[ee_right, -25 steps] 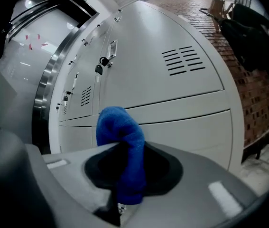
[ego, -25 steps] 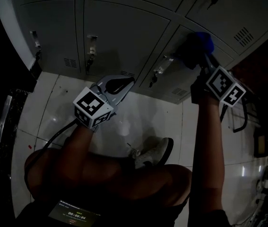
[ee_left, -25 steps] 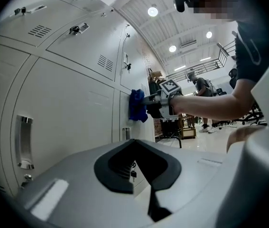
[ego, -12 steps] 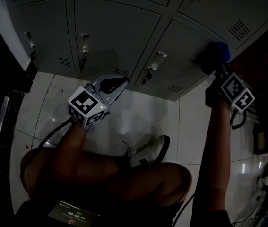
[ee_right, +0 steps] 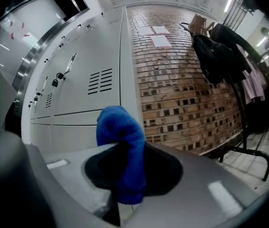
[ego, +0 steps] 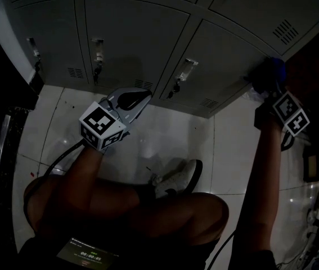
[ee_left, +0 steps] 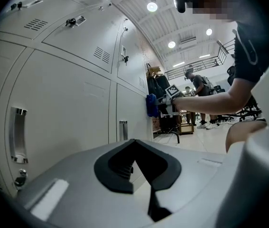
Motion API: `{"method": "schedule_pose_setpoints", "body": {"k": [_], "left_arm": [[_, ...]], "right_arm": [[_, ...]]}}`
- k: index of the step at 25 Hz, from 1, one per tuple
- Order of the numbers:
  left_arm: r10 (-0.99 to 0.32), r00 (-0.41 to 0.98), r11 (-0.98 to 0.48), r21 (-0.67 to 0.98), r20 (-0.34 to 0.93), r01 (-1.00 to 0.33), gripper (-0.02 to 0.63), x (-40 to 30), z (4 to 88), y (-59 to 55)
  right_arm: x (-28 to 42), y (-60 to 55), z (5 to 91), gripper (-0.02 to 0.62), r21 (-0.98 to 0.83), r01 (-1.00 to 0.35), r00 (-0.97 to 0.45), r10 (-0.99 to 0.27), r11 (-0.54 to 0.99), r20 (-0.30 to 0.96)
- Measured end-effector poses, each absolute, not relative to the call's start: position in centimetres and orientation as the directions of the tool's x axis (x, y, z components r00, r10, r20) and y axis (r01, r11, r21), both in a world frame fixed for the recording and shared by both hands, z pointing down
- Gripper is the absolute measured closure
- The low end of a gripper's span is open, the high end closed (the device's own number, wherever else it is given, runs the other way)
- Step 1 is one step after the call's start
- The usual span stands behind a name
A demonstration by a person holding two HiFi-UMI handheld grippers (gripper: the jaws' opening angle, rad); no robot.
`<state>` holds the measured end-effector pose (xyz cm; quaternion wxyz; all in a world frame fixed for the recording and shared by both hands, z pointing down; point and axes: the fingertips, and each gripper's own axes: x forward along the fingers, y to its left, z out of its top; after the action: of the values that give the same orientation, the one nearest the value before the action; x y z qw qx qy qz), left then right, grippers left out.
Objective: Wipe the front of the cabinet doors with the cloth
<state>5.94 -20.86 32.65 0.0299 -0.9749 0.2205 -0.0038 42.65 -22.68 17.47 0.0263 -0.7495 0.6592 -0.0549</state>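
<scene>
Grey metal cabinet doors [ego: 136, 32] fill the top of the head view, each with a handle and a vent. My right gripper [ego: 267, 79] is shut on a blue cloth [ee_right: 123, 141] and holds it against the right edge of the rightmost lower door [ego: 227, 61]; the blue cloth [ego: 272, 72] shows there too. My left gripper [ego: 135, 101] hangs low in front of the middle doors, shut and empty, apart from them. In the left gripper view the blue cloth [ee_left: 152, 105] appears far along the door row [ee_left: 68, 103].
A pale tiled floor [ego: 165, 139] lies below the cabinets, with the person's knees and a shoe [ego: 179, 180] on it. A brick wall [ee_right: 181, 80] and a coat rack with dark clothes [ee_right: 219, 56] stand right of the cabinets. People stand far off in the hall [ee_left: 198, 99].
My right gripper has slid the cloth rightward across the lower right door to its right edge. The left gripper has shifted slightly left and stays shut.
</scene>
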Motion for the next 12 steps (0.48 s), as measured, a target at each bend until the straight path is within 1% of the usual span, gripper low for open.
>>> {"method": "schedule_pose_setpoints", "body": {"k": [4, 7, 12], "left_arm": [[-0.432, 0.902, -0.9, -0.06, -0.008, -0.432, 0.6, 5.9, 32.6, -20.9], [-0.432, 0.902, -0.9, -0.059, -0.011, -0.432, 0.6, 5.9, 32.5, -21.0], [-0.432, 0.902, -0.9, -0.06, -0.012, -0.432, 0.601, 5.8, 32.6, -21.0]], "right_arm": [[42.1, -22.2, 17.4, 0.515, -0.139, -0.983, 0.116, -0.992, -0.121, 0.042], [39.3, -21.8, 17.1, 0.515, -0.165, -0.985, 0.047, -0.999, -0.05, 0.022], [32.0, -22.3, 17.7, 0.515, -0.167, -0.981, -0.101, -0.995, 0.097, 0.015]]}}
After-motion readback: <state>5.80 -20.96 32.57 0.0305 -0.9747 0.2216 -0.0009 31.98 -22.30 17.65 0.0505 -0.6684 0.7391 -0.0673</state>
